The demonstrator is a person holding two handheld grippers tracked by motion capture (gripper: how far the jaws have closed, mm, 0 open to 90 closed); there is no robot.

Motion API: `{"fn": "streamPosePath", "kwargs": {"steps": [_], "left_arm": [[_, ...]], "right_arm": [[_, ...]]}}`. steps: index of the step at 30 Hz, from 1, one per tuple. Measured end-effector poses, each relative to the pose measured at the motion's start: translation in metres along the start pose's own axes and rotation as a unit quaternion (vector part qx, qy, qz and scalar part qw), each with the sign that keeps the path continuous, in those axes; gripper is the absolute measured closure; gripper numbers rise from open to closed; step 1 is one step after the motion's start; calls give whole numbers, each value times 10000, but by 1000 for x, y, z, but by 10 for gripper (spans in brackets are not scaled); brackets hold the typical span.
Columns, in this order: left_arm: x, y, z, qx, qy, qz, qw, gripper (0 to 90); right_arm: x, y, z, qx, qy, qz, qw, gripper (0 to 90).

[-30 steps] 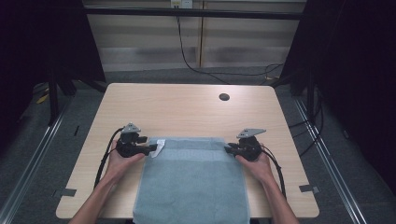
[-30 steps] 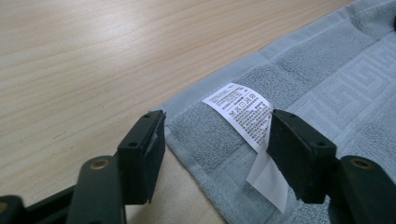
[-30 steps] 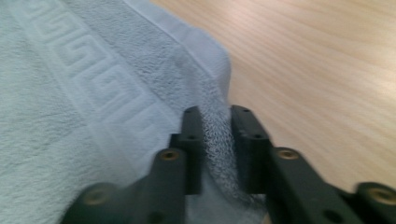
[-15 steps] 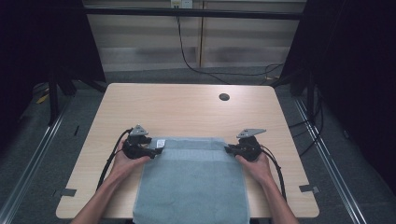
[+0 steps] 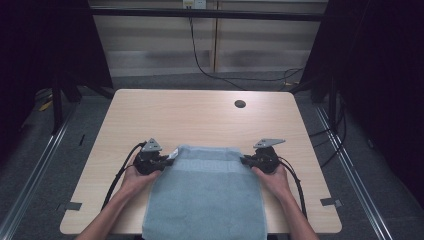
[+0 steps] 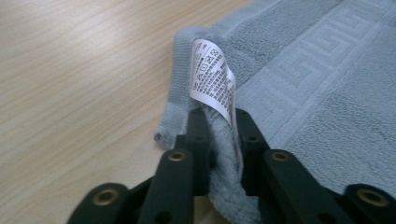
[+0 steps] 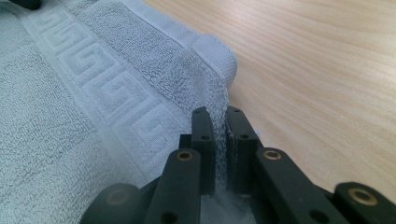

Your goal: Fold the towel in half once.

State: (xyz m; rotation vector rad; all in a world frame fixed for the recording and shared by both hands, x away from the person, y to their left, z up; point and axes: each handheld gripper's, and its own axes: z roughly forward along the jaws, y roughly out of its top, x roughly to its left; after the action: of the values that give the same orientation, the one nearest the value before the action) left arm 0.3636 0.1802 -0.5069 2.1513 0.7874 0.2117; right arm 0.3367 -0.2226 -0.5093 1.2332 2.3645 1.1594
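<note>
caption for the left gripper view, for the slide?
Left gripper pinching the corner of the light blue towel, its white care label curling up over the jaws, on the wooden table.

Both grippers, left [image 5: 167,161] and right [image 5: 246,160], pinch the towel's [image 5: 207,195] far corners.

Towel, far corners pinched

My pale blue towel [image 5: 207,195] lies flat on the table's near half, near end hanging over the edge; Greek-key border band, white care label [image 6: 212,77] at its far-left corner.
</note>
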Motion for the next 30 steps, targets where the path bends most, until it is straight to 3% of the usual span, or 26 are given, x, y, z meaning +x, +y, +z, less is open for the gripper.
{"fn": "streamPosePath", "kwargs": {"steps": [3,5,7,13,15,16,22,30], "left_arm": [[8,1,0,-59,-408,-306,9987,820],[12,2,-3,-105,-414,-384,9984,822],[14,4,-8,-234,-446,-460,9977,824],[19,15,-24,-618,-616,-566,9946,824],[22,20,-30,-794,-647,-696,9923,826],[24,24,-34,-925,-656,-740,9908,828],[30,50,-51,-1235,-587,-734,9879,831],[41,92,-69,-1539,-342,-621,9855,830]], "right_arm": [[-3,0,0,17,170,136,9998,840],[-7,1,-1,61,298,257,9992,840],[-8,2,-4,86,256,274,9993,841],[-6,20,-20,-302,366,312,9984,845],[-6,30,-27,-478,397,315,9976,848],[-6,35,-30,-577,404,277,9971,848],[-12,70,-51,-1043,554,322,9925,852],[-18,112,-68,-1185,367,201,9921,855]]}}
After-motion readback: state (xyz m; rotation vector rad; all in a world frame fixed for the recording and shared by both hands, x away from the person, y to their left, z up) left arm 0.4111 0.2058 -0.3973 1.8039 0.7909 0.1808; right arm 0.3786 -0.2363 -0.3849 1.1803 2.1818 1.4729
